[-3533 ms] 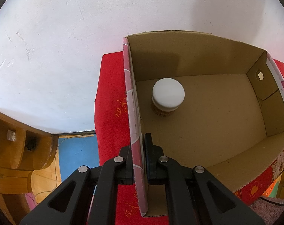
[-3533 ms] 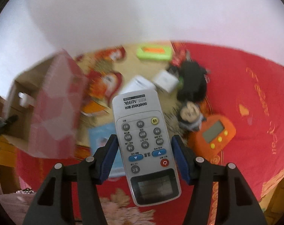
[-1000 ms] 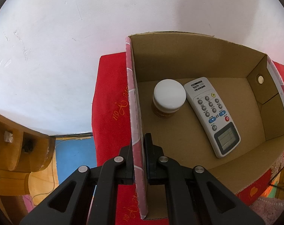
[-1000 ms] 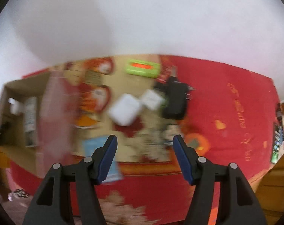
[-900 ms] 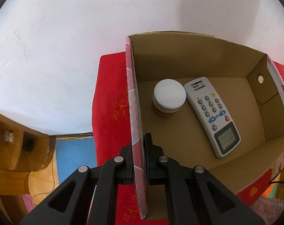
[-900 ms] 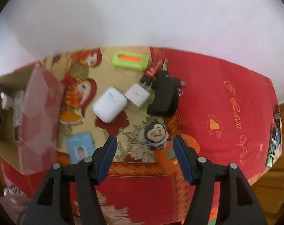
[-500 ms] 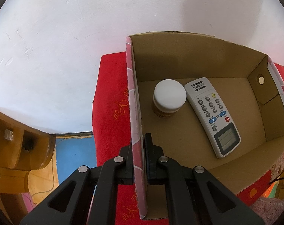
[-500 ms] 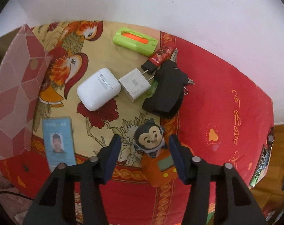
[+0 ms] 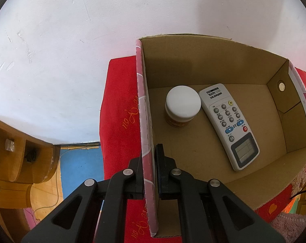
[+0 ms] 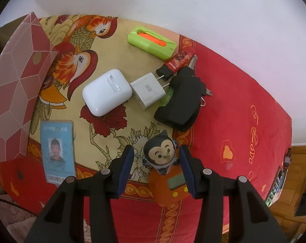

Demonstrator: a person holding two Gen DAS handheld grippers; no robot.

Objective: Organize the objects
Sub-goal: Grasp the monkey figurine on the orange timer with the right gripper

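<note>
Two things already lay in the cardboard box [image 9: 213, 64]: the white-lidded jar [image 9: 182, 104] and, just beside it, the remote control [image 9: 230, 125], which a few seconds earlier had been between the fingers of the right gripper [image 10: 156, 158] and was now flat on the box floor; so that delivery was done. The left gripper [image 9: 150, 158] had not shifted; its fingers were shut tight on the pink-patterned side wall of the box, steadying it, exactly as before. The right gripper, emptied, had swung back over the red cloth-covered surface [image 10: 234, 111] and come down over the remaining clutter; its fingers had just been closing and stood at a middling gap around the little monkey-headed orange gadget [image 10: 165, 168], one pad either side of the head; the right pad looked to be at or nearly against it, the left pad [image 10: 125, 168] was clearly apart, so nothing was gripped yet. Well apart from it the white earbud case [image 10: 106, 92], the white charger [image 10: 148, 91], the black pouch [image 10: 181, 101], the green case [image 10: 152, 41] and the ID card [image 10: 57, 150] waited untouched; I judged the monkey gadget was the next item bound for the box, with most of the sorting yet to come.
</note>
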